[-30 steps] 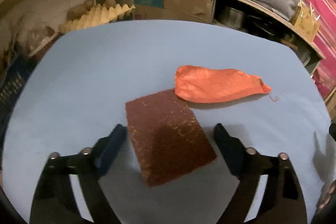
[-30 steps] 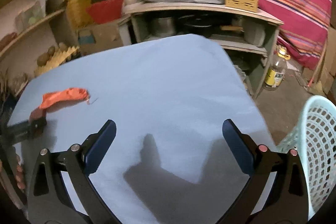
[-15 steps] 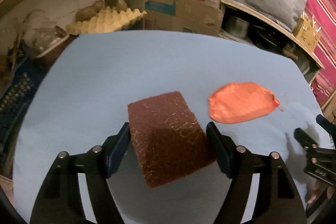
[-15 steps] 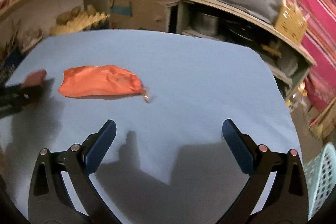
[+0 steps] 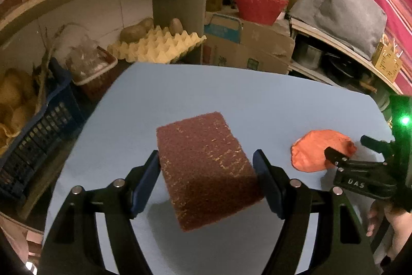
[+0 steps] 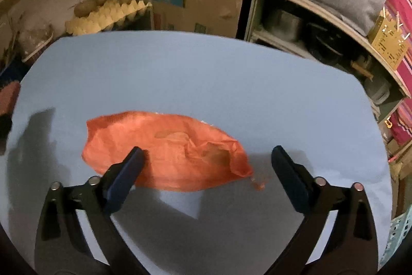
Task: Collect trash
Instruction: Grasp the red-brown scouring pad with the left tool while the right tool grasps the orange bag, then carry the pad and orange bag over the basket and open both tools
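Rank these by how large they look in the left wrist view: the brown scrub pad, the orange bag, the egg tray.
1. brown scrub pad, though it is nearest the camera
2. egg tray
3. orange bag, partly hidden by the right gripper; close to the tray, so unsure

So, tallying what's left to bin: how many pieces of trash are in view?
2. A brown scouring pad is gripped and lifted between the left gripper's jaws. An orange bag lies on the blue table, between the right gripper's open jaws.
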The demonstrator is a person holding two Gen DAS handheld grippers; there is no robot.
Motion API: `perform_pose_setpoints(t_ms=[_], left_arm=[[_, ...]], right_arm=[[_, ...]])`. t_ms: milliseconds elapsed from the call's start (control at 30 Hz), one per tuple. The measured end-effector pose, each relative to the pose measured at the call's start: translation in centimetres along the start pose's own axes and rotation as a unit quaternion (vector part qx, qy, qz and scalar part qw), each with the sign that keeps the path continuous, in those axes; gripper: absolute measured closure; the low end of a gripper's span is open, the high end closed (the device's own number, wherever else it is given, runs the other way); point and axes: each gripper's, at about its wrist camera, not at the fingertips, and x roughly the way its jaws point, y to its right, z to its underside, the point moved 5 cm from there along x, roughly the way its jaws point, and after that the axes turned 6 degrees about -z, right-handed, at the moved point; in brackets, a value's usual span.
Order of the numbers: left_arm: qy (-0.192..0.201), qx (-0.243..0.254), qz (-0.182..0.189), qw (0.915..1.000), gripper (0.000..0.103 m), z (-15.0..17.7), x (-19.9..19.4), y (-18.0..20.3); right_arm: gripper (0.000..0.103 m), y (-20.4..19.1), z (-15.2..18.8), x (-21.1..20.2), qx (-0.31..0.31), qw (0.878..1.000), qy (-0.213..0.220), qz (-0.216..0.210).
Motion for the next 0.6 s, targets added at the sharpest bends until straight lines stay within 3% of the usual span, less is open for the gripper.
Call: perform_pose_setpoints(t_ms=[133,200,300,500,600], left_arm=[[-0.001,-0.012,0.009,0.9999,0.031,-0.3,0.1,-0.3],[-0.002,-0.013,0.013,0.9998,0.031,-0.3,0.2,-0.1],[0.000,-0.007,0.012,0.9999,0.031,-0.3,0.1,0.4],[0.010,0.006,0.011,0.9999,0.031,-0.1,-0.5,1.2],[0.016,0.007,0.012,0.9998,0.031,0.0,-0.8,1.4]], right_arm=[[0.030,-0.4,0.7,0.0,-0.001,1.000,-0.001,-0.026],[0.047,-0.9,0.9,-0.2,-0.005,0.999,-0.002,-0.045],[0.060,-1.6,1.1,-0.6,-0.022,0.998,0.005,-0.050],[0.078,-1.9,1.2,-1.5,-0.032,0.998,0.023,-0.054],[0.081,-1.1,1.5,-2.9,-0.030,0.998,0.036,-0.047]])
